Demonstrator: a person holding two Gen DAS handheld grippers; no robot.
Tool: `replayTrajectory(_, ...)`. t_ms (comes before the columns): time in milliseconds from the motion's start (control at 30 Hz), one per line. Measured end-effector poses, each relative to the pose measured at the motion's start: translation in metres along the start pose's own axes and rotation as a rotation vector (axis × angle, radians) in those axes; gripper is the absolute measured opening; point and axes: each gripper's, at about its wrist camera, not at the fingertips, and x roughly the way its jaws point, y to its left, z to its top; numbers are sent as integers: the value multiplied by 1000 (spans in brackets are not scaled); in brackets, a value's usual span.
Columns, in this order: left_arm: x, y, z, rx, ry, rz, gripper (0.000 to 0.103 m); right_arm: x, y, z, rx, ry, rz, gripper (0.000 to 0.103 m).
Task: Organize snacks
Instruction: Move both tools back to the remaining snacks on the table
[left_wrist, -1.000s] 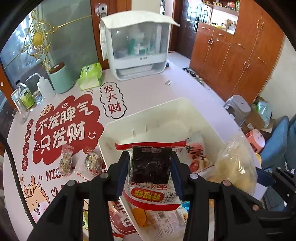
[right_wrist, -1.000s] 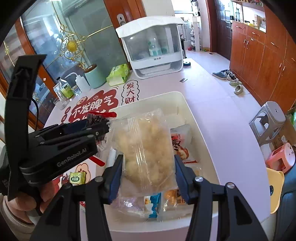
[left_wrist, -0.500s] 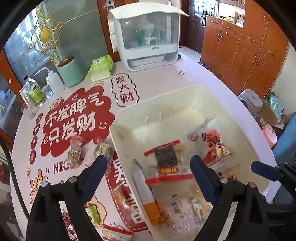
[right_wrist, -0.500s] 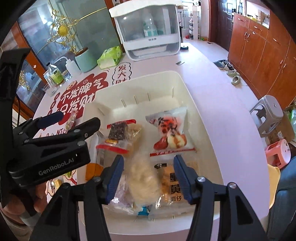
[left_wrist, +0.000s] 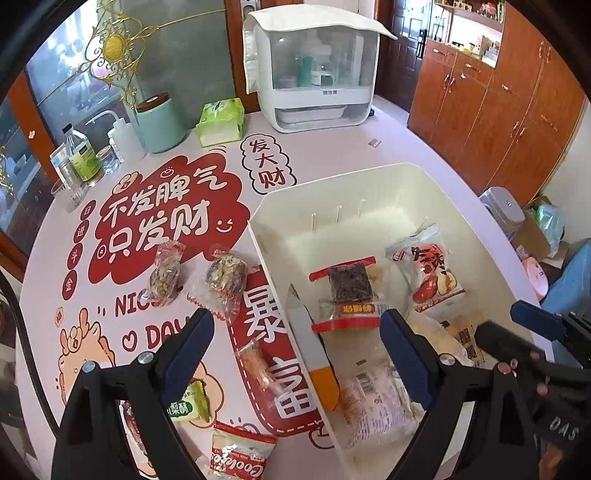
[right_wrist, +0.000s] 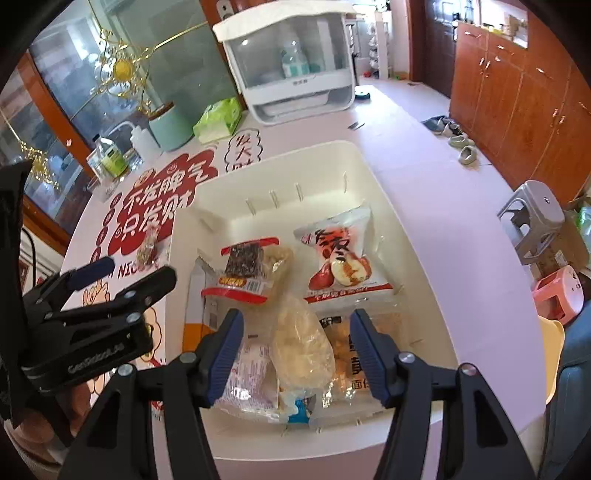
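Right wrist view, puffed-snack bag (right_wrist: 301, 343) between open gripper (right_wrist: 295, 354)

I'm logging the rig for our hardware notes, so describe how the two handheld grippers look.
Both are black plastic two-finger tools. The left gripper and the right gripper have angular black arms with silver rivets at the joints. Their fingers carry ribbed dark-blue pads. The right wrist view shows white "GenRobot.AI" lettering on the left gripper's body, a bare hand beneath it, and a thin black cable.
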Motion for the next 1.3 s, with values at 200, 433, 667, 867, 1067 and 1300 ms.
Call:
replayTrajectory(200,-12,10,-24,9,-19,-19,91,-7,6,-11,-3,-42,-11,61)
replayTrajectory(433,-34,36,-62,9,-72,-3,91,-10,15,-23,11,-45,17,61)
replayTrajectory(667,-56,83,-100,9,-32,54,91,-17,38,-34,-18,-76,27,61)
replayTrajectory(867,-70,131,-117,-29,0,101,91,-17,76,-37,-79,-53,54,61)
replayTrajectory(1067,-93,179,-108,-46,-34,109,91,-16,127,-29,-128,-31,86,61)
replayTrajectory(1300,-102,223,-58,7,-66,82,91,-18,183,-1,-143,-51,107,61)
